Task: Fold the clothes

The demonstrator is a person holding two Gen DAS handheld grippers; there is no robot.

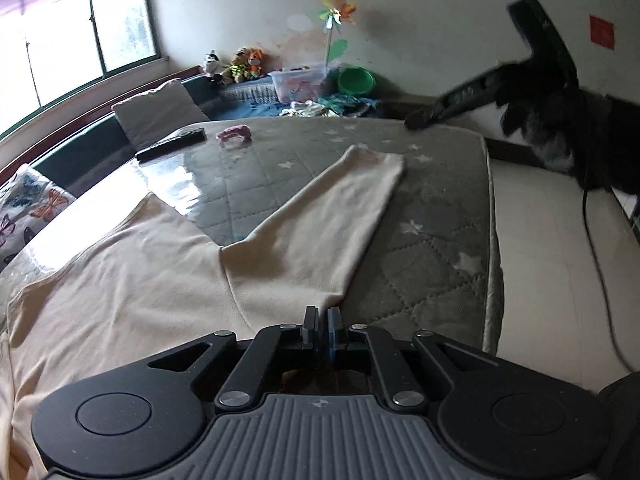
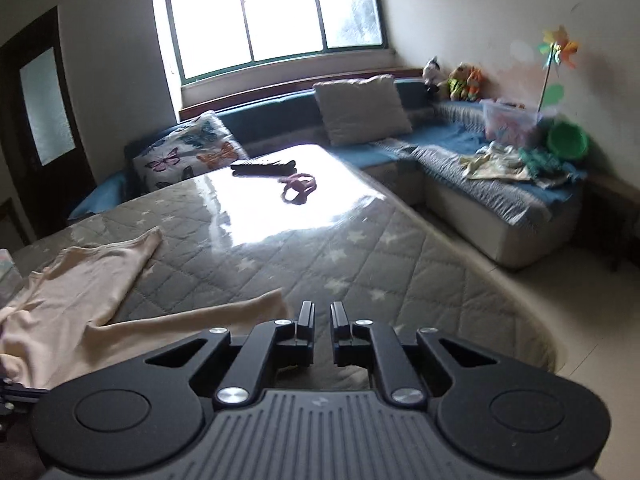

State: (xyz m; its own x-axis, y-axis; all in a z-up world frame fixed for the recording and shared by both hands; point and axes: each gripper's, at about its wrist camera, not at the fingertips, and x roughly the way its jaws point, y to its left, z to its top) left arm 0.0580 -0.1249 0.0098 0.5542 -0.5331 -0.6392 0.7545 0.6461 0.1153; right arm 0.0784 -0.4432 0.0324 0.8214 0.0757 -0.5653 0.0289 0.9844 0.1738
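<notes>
Cream shirt spread on quilted mat, both claws over it.

Left claw [image 1: 323,314] nearly closed at the sleeve's base; whether it pinches cloth is unclear. Right claw [image 2: 322,310] narrow, empty, just past the sleeve end. Shirt [image 1: 160,280] lies flat, pale cream, one sleeve [image 1: 320,216] angled outward on the star-patterned grey mat [image 1: 432,240].

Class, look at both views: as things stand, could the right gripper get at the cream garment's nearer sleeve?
Probably yes: the right gripper hangs empty just beside the sleeve, with only bare quilted cover between them.
</notes>
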